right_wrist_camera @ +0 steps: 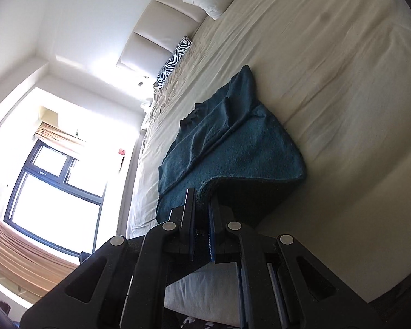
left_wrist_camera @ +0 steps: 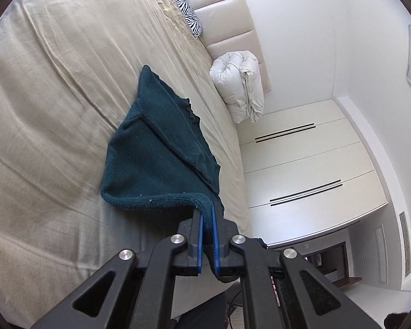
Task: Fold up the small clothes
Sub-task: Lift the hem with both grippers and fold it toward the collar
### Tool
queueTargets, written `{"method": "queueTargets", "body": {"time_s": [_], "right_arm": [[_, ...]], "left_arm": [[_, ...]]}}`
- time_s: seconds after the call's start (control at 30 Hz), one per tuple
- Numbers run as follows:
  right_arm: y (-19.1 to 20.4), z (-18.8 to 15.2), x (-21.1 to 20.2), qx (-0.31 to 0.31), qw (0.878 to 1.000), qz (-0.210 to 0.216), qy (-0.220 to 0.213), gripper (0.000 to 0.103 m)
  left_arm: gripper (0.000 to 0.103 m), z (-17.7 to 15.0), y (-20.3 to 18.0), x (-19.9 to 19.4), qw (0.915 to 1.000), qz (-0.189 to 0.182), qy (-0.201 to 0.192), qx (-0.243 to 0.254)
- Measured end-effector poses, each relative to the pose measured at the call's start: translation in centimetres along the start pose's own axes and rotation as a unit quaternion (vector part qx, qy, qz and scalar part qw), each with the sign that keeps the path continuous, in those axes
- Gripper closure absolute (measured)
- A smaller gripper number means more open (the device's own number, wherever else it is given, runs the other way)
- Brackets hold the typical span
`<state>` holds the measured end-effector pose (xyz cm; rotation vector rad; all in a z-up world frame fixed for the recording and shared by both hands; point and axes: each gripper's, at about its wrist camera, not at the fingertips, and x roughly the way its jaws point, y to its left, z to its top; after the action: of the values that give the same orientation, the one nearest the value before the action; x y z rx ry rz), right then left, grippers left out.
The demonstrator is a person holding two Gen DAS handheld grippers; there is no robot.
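A dark teal knitted garment (left_wrist_camera: 156, 148) lies partly on the beige bed sheet (left_wrist_camera: 54, 96), its near hem lifted off the bed. My left gripper (left_wrist_camera: 206, 210) is shut on one corner of that hem. In the right wrist view the same garment (right_wrist_camera: 233, 148) shows, and my right gripper (right_wrist_camera: 202, 195) is shut on the hem's other corner. The far part of the garment, with a dark frilled edge (right_wrist_camera: 190, 116), rests on the sheet (right_wrist_camera: 342, 82).
A rolled white duvet (left_wrist_camera: 239, 87) and a zebra-print pillow (left_wrist_camera: 186, 11) lie at the padded headboard (left_wrist_camera: 233, 19). White wardrobe doors (left_wrist_camera: 301, 164) stand beyond the bed. A bright window (right_wrist_camera: 54, 181) shows in the right wrist view.
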<state>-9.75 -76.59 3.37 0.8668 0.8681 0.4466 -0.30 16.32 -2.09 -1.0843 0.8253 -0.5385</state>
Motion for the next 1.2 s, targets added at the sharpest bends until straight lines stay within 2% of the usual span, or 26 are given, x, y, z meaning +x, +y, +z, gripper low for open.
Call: {"method": "queueTargets", "body": {"time_s": [0.23, 0.6, 0.77, 1.0, 1.03, 1.1, 1.13, 1.17, 1.2], "right_arm": [[0.8, 5.0, 4.0, -0.006, 1.0, -0.017, -0.009, 0.096], [1.7, 15.1, 14.3, -0.02, 0.998, -0.057, -0.025, 0.096], [1.2, 19.4, 19.4, -0.022, 0.996, -0.088, -0.025, 0.096], [-2.4, 23.0, 26.1, -0.003, 0.99, -0.137, -0.012, 0.096], [-3.1, 23.3, 27.1, 0.003, 0.989, -0.145, -0.007, 0.095], [-4.3, 23.6, 28.5, 0.011, 0.988, -0.154, -0.001, 0.093], [-4.6, 23.6, 28.9, 0.01, 0.988, -0.157, -0.005, 0.087], [-4.8, 23.6, 29.0, 0.007, 0.988, -0.156, -0.01, 0.083], [-4.9, 23.6, 29.1, 0.003, 0.988, -0.151, -0.016, 0.074]], "left_arm": [[0.097, 4.9, -0.4, 3.1, 0.9999, 0.002, -0.012, 0.002], [0.097, 15.0, 0.5, 9.0, 0.9993, 0.018, -0.031, -0.01], [0.097, 19.2, 1.6, 12.2, 0.9984, 0.04, -0.038, -0.013], [0.095, 22.3, 5.5, 17.1, 0.9949, 0.094, -0.03, -0.024], [0.093, 22.6, 6.2, 17.4, 0.9939, 0.101, -0.036, -0.027], [0.069, 23.0, 7.4, 17.7, 0.9928, 0.106, -0.042, -0.038], [0.052, 23.0, 7.8, 17.5, 0.9923, 0.106, -0.047, -0.043], [0.047, 22.9, 8.0, 17.2, 0.992, 0.104, -0.055, -0.045], [0.047, 22.8, 8.1, 16.9, 0.9918, 0.105, -0.058, -0.042]]}}
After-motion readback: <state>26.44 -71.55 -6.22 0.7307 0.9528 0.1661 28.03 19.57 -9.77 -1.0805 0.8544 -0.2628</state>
